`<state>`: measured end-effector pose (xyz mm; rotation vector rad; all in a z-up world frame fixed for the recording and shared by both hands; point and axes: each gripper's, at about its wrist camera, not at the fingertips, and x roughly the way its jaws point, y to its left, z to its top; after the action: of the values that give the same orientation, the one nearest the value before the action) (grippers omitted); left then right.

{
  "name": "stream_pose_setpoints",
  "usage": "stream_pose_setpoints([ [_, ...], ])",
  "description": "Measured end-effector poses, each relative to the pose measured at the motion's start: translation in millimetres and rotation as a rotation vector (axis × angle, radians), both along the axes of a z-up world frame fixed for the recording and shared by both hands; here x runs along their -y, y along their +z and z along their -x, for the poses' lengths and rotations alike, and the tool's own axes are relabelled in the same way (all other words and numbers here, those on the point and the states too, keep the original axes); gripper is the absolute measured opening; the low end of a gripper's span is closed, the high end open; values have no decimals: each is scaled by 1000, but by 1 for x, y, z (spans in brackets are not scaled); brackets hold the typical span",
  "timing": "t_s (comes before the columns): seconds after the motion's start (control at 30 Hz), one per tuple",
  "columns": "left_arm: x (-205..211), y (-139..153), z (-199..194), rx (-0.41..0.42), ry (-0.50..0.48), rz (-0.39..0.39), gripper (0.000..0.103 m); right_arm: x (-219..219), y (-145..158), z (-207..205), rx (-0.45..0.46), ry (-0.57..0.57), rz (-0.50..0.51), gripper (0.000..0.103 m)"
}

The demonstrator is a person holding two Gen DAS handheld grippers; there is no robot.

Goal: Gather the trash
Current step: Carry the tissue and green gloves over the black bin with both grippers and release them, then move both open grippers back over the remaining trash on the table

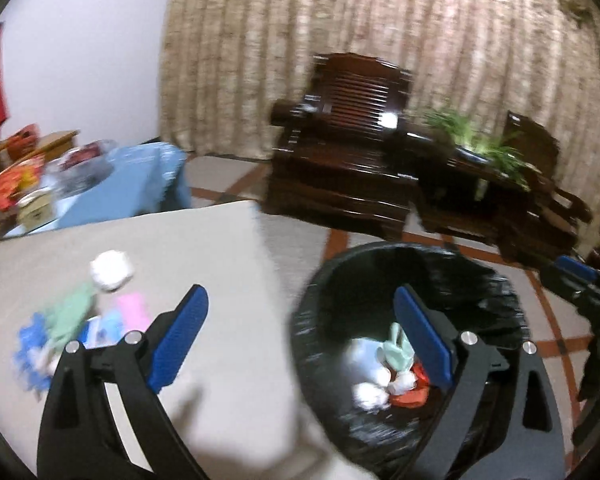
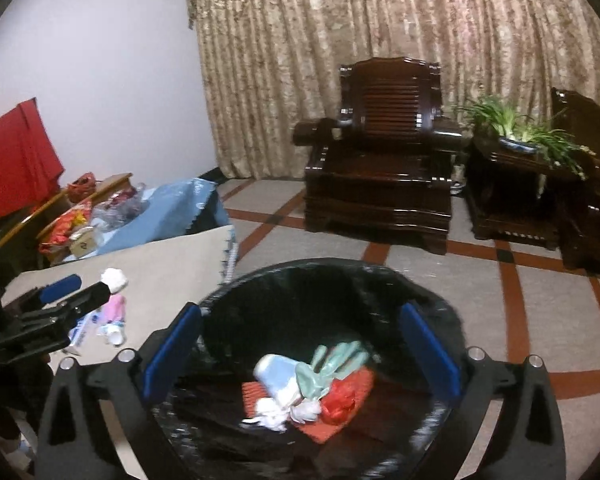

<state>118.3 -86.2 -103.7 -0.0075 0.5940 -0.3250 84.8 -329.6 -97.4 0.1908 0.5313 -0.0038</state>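
Note:
A black-lined trash bin (image 1: 480,280) (image 2: 260,280) stands on the floor beside a beige-covered table (image 1: 160,248) (image 2: 172,256). Inside lie a green glove (image 2: 328,368), a pale blue item (image 2: 278,376), white paper balls (image 2: 270,410) and red wrappers (image 2: 340,400). On the table lie a white crumpled paper ball (image 1: 112,270) (image 2: 115,278), a green glove (image 1: 70,312), a pink tube (image 1: 134,312) (image 2: 114,312) and blue scraps (image 1: 30,340). My left gripper (image 1: 300,340) (image 2: 76,292) is open and empty, spanning the table edge and bin. My right gripper (image 2: 300,348) (image 1: 576,270) is open and empty over the bin.
A dark wooden armchair (image 2: 380,168) and a side table with a green plant (image 2: 520,136) stand by the curtain. A blue-covered table with clutter (image 2: 112,216) and a red cloth (image 2: 16,152) are at the left. Tiled floor (image 2: 500,288) surrounds the bin.

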Motion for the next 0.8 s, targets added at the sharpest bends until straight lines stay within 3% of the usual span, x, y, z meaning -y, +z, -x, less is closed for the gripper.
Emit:
stream_pose_setpoints([
  [0.47, -152, -4, 37, 2, 353, -82, 92, -110, -6, -29, 0, 241, -11, 97],
  [0.8, -203, -22, 38, -43, 443, -79, 90, -177, -26, -61, -19, 352, 31, 97],
])
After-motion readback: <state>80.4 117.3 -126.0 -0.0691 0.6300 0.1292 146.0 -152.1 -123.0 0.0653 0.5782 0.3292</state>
